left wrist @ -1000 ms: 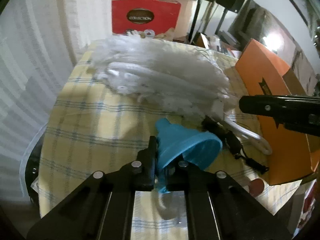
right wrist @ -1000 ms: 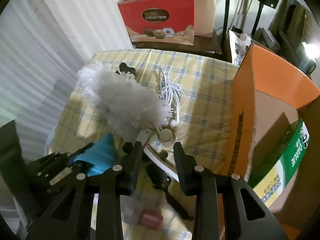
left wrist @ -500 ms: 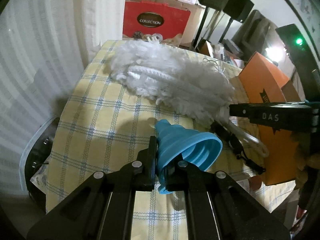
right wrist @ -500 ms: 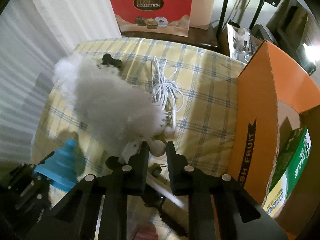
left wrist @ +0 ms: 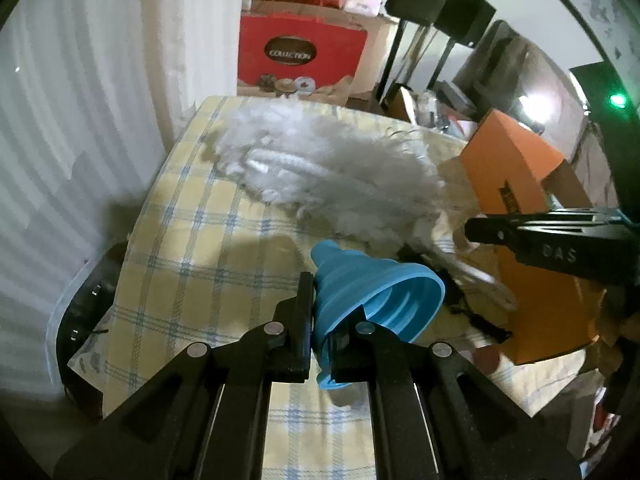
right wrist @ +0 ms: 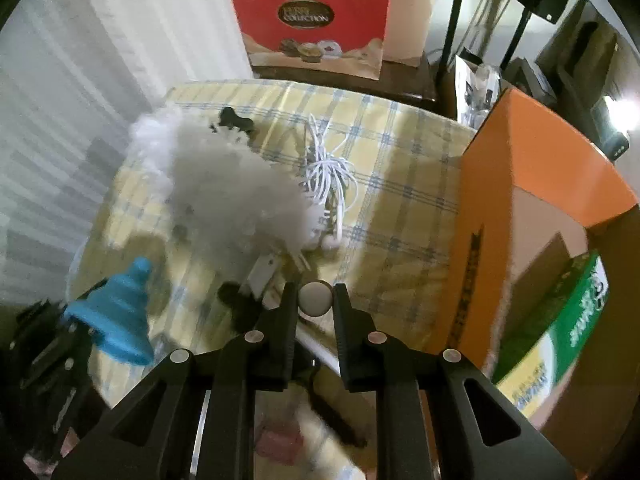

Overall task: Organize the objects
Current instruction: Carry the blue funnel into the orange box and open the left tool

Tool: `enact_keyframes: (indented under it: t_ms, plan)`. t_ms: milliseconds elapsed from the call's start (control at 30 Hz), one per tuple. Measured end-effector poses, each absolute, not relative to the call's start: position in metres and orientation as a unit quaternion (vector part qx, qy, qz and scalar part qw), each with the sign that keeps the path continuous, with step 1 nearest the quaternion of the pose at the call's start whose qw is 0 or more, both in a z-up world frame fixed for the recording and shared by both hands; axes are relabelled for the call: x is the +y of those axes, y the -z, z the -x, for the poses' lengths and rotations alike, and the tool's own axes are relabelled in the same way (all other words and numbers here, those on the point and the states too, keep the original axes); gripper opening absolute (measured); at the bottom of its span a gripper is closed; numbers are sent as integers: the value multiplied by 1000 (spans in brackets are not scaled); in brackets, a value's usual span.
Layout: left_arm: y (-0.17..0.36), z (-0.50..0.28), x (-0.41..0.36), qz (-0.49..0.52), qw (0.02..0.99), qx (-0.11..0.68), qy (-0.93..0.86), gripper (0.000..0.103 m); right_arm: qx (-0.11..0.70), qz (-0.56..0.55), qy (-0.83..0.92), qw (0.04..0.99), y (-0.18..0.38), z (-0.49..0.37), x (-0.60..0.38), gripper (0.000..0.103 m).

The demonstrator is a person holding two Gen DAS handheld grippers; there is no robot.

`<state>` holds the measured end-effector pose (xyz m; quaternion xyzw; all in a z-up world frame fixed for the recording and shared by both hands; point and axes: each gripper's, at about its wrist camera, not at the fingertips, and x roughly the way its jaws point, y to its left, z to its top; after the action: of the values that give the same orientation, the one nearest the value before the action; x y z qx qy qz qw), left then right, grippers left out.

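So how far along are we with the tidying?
Early. Done: only a green box sits in the orange box. In hand: left gripper holds the blue funnel; right gripper is clamped on the white duster's handle end. Left: white cable and black clip on the tablecloth.

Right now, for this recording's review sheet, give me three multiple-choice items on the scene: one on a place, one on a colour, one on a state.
1. Where does the tangled white cable lie?
A. on the checked yellow tablecloth
B. inside the orange cardboard box
C. on the floor

2. What colour is the collapsible silicone funnel?
A. red
B. blue
C. green

3. What is the left gripper doing?
A. open and empty
B. shut on a cable
C. shut on the funnel

Key: 1 A, it rests on the cloth beside the fluffy white duster. 2 B, blue in both views. 3 C, the jaws pinch its wall.
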<state>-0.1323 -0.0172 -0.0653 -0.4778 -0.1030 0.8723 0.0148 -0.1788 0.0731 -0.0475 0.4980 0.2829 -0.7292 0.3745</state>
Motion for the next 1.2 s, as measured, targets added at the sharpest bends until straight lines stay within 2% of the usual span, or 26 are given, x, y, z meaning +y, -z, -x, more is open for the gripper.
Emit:
enact_keyframes:
  t_ms: [633, 1200]
  plan:
    - [1, 117, 77, 436, 93, -68, -893, 5, 253, -462, 764, 372, -29, 179, 154, 16]
    - [-1, 128, 186, 437, 158, -23, -885, 5, 252, -485, 783, 297, -31, 226, 242, 16]
